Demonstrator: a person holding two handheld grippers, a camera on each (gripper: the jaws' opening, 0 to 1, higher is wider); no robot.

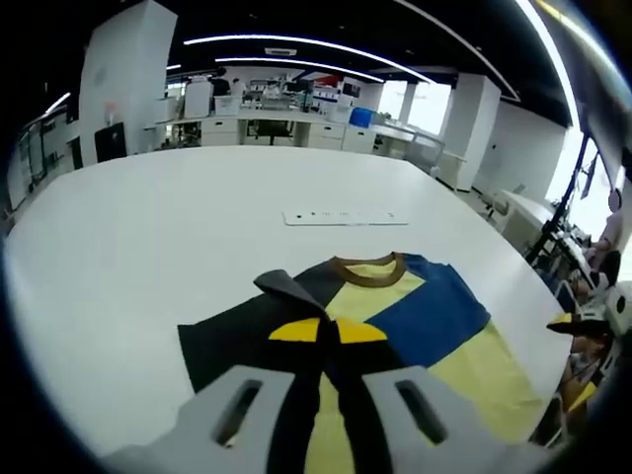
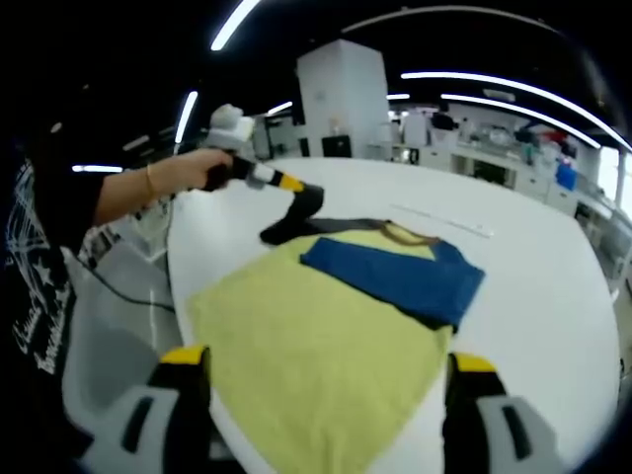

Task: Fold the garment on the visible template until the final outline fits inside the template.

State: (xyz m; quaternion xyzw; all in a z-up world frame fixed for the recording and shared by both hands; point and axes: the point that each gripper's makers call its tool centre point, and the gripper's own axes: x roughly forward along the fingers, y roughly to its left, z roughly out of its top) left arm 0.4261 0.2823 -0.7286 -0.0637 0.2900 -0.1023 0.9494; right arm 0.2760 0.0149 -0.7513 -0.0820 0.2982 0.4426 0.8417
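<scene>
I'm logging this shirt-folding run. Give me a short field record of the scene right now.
garment: T-shirt, yellow, blue and dark panels, brown collar, lying on the white table
fold state: blue sleeve folded over the yellow body
left gripper: shut on the dark sleeve, lifting it
right gripper: open, above the yellow hem
other: white strip beyond the collar

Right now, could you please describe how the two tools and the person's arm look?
Left tool: pale grey jaws with dark slots and yellow-and-black tips. Right tool: grey jaws with slots, capped yellow and black. The person's wrist carries a thin bracelet, and a black sleeve bears white print.
</scene>
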